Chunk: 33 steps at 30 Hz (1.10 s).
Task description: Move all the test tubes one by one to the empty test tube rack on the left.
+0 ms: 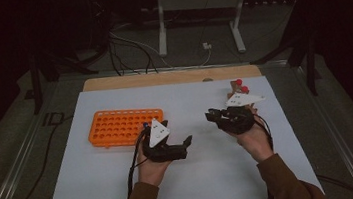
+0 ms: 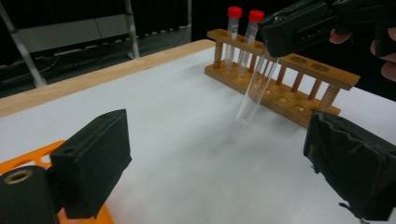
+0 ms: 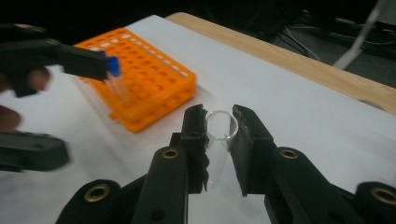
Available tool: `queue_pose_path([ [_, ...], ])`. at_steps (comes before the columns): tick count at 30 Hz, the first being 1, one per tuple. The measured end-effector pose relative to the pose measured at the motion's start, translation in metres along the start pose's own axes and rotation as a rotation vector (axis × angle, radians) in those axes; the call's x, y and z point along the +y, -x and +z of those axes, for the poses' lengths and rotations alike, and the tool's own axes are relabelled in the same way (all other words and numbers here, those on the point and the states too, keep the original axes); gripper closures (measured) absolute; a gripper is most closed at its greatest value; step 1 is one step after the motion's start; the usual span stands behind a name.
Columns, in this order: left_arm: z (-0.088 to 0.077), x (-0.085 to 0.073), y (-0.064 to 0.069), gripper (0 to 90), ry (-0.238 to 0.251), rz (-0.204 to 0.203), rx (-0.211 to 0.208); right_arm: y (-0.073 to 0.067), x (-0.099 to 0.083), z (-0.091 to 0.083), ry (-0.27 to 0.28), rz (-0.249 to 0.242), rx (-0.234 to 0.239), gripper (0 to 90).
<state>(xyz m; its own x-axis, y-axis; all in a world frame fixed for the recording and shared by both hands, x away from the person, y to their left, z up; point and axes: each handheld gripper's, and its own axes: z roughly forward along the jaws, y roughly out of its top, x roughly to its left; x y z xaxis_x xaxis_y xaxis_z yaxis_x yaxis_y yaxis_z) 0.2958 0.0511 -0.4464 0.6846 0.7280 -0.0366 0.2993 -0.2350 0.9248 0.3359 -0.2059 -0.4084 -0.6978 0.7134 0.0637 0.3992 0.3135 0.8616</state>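
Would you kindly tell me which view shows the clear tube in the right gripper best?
The left gripper view: the clear tube hangs full-length from the right gripper above the table. The right gripper view shows its open mouth clamped between the jaws. The high view is too dark and distant.

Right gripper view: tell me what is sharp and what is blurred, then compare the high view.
Right gripper view: clear tube in the right tool is sharp, the left tool smeared by motion; high view: dim, dark surroundings, white mat the brightest.
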Motion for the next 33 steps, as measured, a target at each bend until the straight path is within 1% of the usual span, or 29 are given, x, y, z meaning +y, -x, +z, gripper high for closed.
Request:
queue_pose_path([
  [2,0.002,0.001,0.002,13.0,-0.004,0.01,0.005,-0.004,0.001,0.0,0.003,-0.004,0.014,76.2],
  [4,0.004,0.003,0.005,16.1,-0.008,0.014,-0.007,-0.009,0.002,0.001,0.006,-0.014,0.027,76.2],
  [9,0.011,0.006,0.012,17.3,-0.024,0.03,-0.022,-0.02,0.003,0.005,0.009,-0.022,0.065,76.2],
  [11,0.014,0.006,0.014,22.2,-0.032,0.035,-0.027,-0.025,0.004,0.006,0.007,-0.028,0.079,76.2],
  [13,0.015,0.007,0.016,25.3,-0.037,0.042,-0.029,-0.029,0.004,0.008,0.006,-0.036,0.089,76.2],
  [18,0.017,0.007,0.019,41.2,-0.034,0.052,-0.03,-0.039,0.004,0.013,-0.002,-0.051,0.114,76.2],
  [22,0.016,0.007,0.018,54.3,-0.037,0.048,-0.039,-0.043,0.005,0.016,-0.002,-0.056,0.124,76.2],
  [25,0.016,0.007,0.019,64.7,-0.038,0.059,-0.047,-0.044,0.006,0.016,-0.001,-0.054,0.132,76.2],
  [27,0.015,0.007,0.019,70.8,-0.042,0.072,-0.042,-0.045,0.006,0.017,-0.001,-0.052,0.135,76.2],
  [30,0.016,0.006,0.019,74.6,-0.043,0.076,-0.055,-0.045,0.006,0.017,-0.003,-0.053,0.137,76.2],
  [33,0.016,0.006,0.019,75.5,-0.043,0.074,-0.059,-0.045,0.006,0.017,0.002,-0.049,0.14,75.1],
])
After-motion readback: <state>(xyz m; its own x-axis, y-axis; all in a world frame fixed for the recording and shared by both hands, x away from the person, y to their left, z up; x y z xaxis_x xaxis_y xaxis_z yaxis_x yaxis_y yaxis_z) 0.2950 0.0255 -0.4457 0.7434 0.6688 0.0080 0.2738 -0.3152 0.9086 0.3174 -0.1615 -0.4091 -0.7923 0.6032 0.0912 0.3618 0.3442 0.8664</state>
